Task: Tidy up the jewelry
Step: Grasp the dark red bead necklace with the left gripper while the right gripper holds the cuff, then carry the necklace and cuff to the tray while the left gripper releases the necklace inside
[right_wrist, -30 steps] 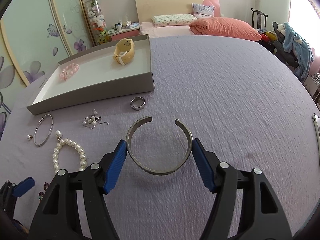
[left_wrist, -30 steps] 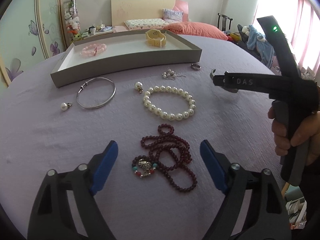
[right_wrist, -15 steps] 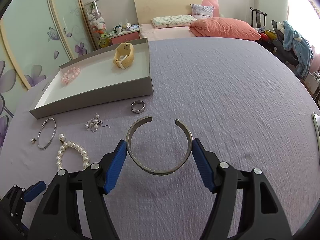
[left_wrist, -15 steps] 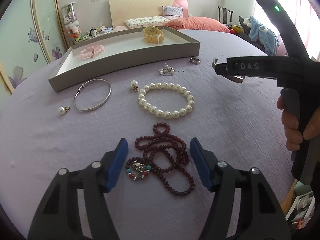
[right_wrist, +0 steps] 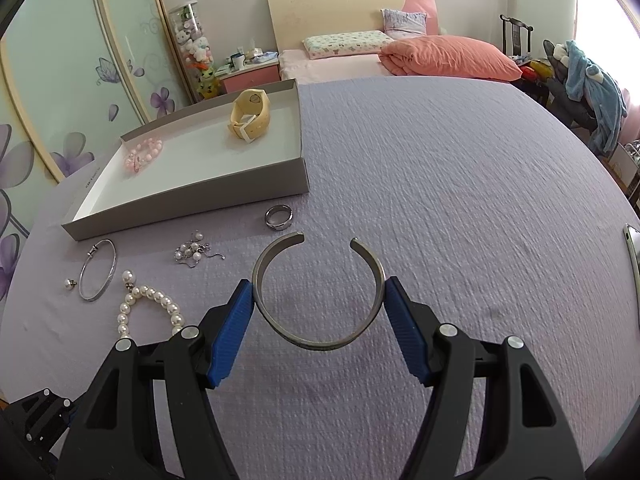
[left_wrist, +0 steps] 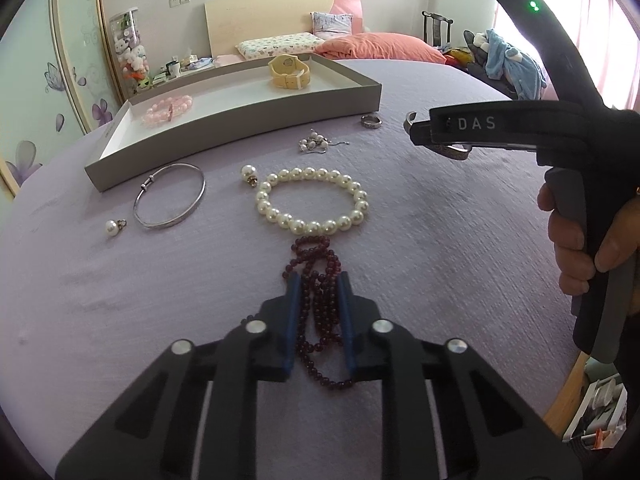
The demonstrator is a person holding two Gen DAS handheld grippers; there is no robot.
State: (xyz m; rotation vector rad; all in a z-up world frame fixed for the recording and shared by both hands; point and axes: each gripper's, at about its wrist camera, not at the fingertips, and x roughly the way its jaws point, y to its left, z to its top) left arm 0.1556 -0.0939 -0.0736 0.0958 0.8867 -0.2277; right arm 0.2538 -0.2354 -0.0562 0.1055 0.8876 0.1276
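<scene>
My left gripper is shut on the dark red bead necklace, which lies bunched on the purple tablecloth. Just beyond it lies a white pearl bracelet. My right gripper is shut on an open silver cuff bangle and holds it above the cloth; the gripper also shows in the left wrist view. A grey shallow tray at the back left holds a pink bead bracelet and a yellow watch.
Loose on the cloth: a thin silver bangle, a single pearl earring, another pearl earring, a cluster of small pearls and a silver ring. A phone edge lies at the right.
My left gripper has moved forward and closed on the dark red bead necklace. My right gripper still holds the cuff bangle and has barely moved.
</scene>
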